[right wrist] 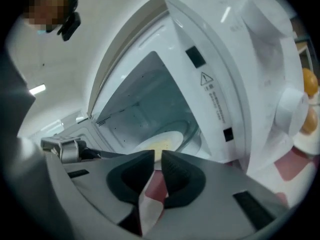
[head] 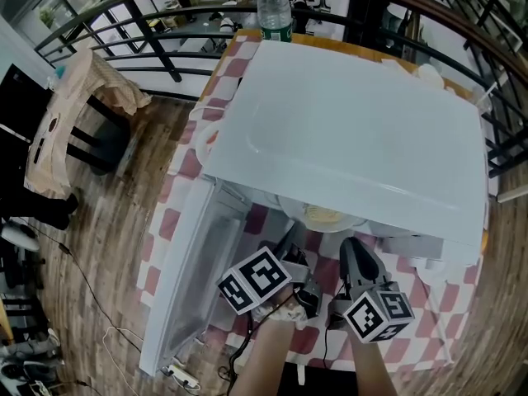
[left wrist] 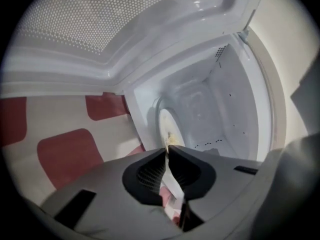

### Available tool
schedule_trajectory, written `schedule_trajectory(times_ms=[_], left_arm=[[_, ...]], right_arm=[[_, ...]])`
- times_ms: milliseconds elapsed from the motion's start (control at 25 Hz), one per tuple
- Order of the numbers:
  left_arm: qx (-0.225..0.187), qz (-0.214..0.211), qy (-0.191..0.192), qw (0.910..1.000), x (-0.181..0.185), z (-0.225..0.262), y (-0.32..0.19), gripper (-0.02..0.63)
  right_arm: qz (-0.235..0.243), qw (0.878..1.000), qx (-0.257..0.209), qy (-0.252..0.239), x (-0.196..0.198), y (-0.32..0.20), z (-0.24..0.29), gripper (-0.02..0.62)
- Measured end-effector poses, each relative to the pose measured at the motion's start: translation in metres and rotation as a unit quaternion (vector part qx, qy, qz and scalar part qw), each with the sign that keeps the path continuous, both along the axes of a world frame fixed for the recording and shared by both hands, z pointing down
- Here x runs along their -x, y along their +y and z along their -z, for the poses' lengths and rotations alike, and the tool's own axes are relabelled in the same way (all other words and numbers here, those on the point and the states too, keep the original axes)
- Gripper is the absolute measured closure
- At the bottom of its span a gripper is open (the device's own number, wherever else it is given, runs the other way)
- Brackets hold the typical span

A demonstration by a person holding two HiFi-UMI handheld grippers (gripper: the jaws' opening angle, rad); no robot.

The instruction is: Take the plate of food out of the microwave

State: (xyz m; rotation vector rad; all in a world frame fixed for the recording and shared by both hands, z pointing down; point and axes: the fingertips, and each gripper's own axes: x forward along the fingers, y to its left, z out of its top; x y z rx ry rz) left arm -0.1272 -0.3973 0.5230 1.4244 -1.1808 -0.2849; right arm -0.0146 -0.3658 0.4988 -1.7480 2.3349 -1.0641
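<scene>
A white plate [head: 323, 216] with pale yellow food sits at the mouth of the white microwave [head: 355, 130], whose door [head: 186, 279] hangs open to the left. My left gripper [head: 290, 239] reaches the plate's left rim. In the left gripper view its jaws [left wrist: 167, 150] stand almost together, pinching the edge of the plate [left wrist: 167, 126]. My right gripper [head: 351, 246] is just in front of the opening. In the right gripper view its jaws [right wrist: 157, 154] show a narrow gap with only tablecloth behind it, and the plate [right wrist: 162, 143] lies just beyond the tips.
The microwave stands on a red-and-white checked tablecloth [head: 161, 221]. A water bottle [head: 273, 7] stands behind it, and orange fruit [right wrist: 310, 83] lies beside it. A chair [head: 82, 114] with cloth over it stands to the left on the wooden floor, with railings behind.
</scene>
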Motion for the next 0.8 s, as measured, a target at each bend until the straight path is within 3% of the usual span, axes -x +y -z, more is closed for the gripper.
schedule_trajectory(times_ms=[120, 360, 560, 720, 800], left_arm=[[-0.002, -0.004, -0.003, 1.0, 0.0, 0.0, 0.003, 0.563], [0.0, -0.009, -0.002, 1.0, 0.002, -0.003, 0.01, 0.565], [-0.001, -0.013, 0.003, 0.9999, 0.002, -0.004, 0.012, 0.565], [-0.003, -0.015, 0.005, 0.9999, 0.003, -0.004, 0.012, 0.565], [-0.004, -0.018, 0.004, 0.9998, 0.003, -0.005, 0.012, 0.565]], right_arm=[[-0.01, 0.995, 0.039, -0.09, 0.003, -0.001, -0.01, 0.414], [-0.055, 0.966, 0.077, -0.239, 0.008, -0.007, -0.018, 0.397], [-0.092, 0.95, 0.136, -0.265, 0.005, 0.0, -0.039, 0.397], [-0.071, 0.954, 0.112, -0.269, 0.008, -0.006, -0.038, 0.451], [-0.088, 0.95, 0.134, -0.267, 0.006, -0.002, -0.046, 0.453]])
